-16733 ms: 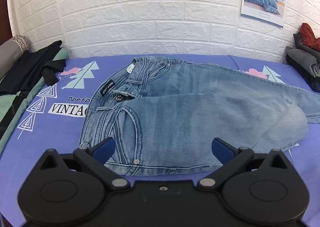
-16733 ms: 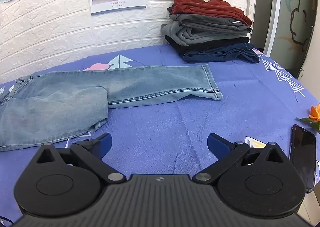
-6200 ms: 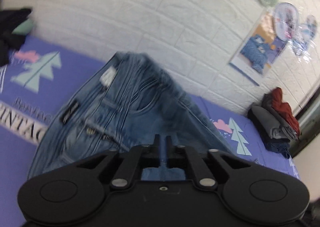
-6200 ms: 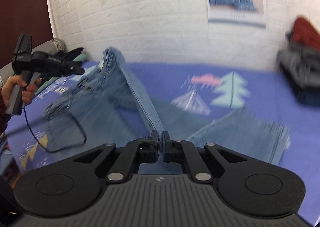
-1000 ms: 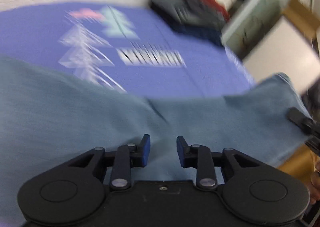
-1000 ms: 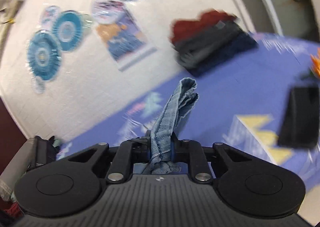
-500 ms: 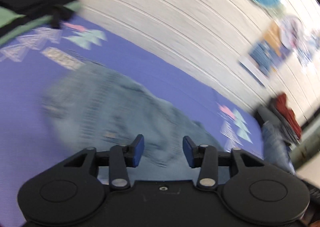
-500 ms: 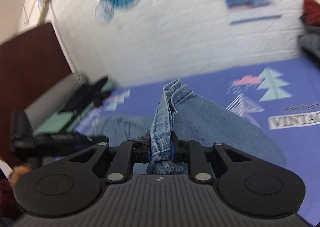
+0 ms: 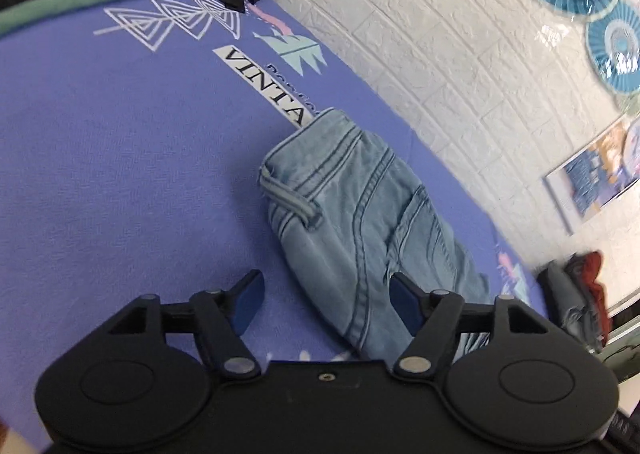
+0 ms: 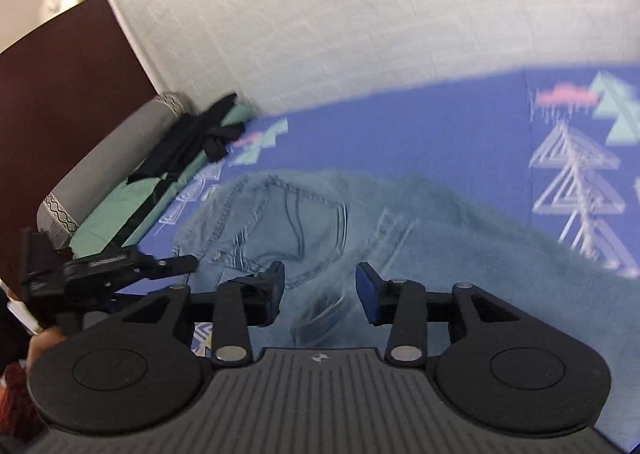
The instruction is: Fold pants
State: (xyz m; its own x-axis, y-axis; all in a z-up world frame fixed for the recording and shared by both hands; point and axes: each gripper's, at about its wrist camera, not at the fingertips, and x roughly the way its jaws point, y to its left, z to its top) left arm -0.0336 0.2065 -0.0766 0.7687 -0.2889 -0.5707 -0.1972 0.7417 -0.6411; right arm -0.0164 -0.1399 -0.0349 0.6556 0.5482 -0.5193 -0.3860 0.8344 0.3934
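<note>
Light blue jeans [image 9: 360, 230] lie on the purple bedsheet [image 9: 100, 157], folded lengthwise, back pocket up. My left gripper [image 9: 326, 304] is open and empty, just above the near edge of the jeans below the waistband. In the right wrist view the jeans [image 10: 320, 221] spread across the sheet. My right gripper [image 10: 319, 294] is open and empty above the seat of the jeans. The left gripper [image 10: 120, 266] also shows at the left of that view, at the waistband end.
A white brick wall [image 9: 440, 33] runs behind the bed. Dark clothes on a green pillow [image 10: 188, 141] lie at the head end by a brown headboard [image 10: 60, 101]. A stack of folded clothes [image 9: 580, 282] sits at the far right.
My right gripper has let go of the jeans hem and opened; the cloth now lies on the jeans. My left gripper opened wider and swung toward the waistband.
</note>
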